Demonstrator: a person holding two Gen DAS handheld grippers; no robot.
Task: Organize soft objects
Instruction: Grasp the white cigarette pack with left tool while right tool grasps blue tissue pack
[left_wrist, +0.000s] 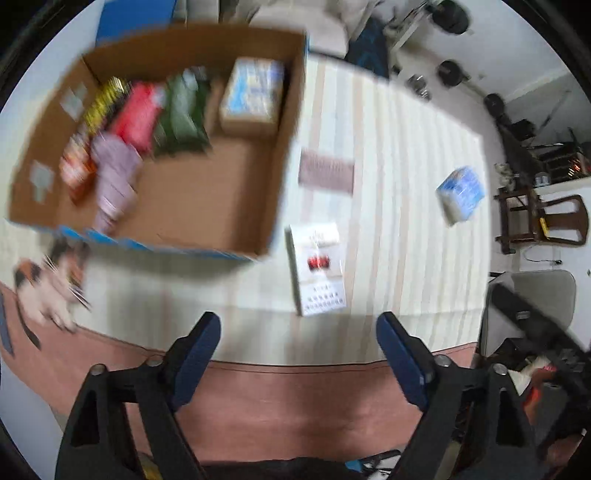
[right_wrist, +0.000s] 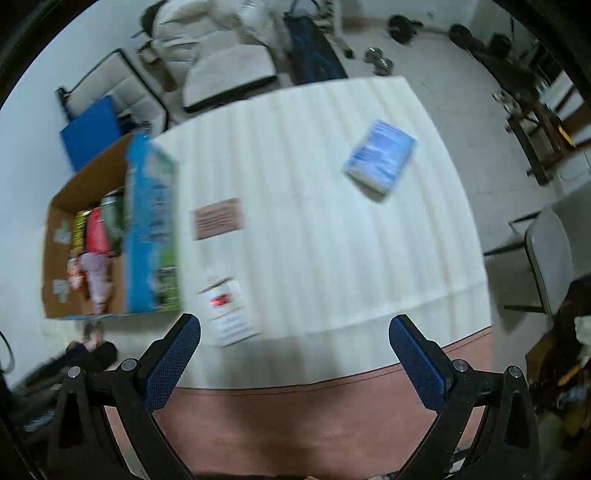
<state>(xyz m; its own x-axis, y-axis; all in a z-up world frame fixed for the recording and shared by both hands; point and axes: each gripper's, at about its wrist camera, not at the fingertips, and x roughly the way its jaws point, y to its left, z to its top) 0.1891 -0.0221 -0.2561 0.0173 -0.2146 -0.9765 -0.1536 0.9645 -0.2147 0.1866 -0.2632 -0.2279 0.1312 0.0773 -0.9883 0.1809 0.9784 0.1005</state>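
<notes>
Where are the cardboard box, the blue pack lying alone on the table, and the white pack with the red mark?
cardboard box (left_wrist: 207, 192): left wrist view, bare brown floor inside.
blue pack (right_wrist: 380, 157): right wrist view, middle of its top face.
white pack (left_wrist: 317, 269): left wrist view, just by its red mark.

Motion-blurred packets in the cardboard box (left_wrist: 236, 206), print on the white pack (left_wrist: 317, 269) unreadable.
</notes>
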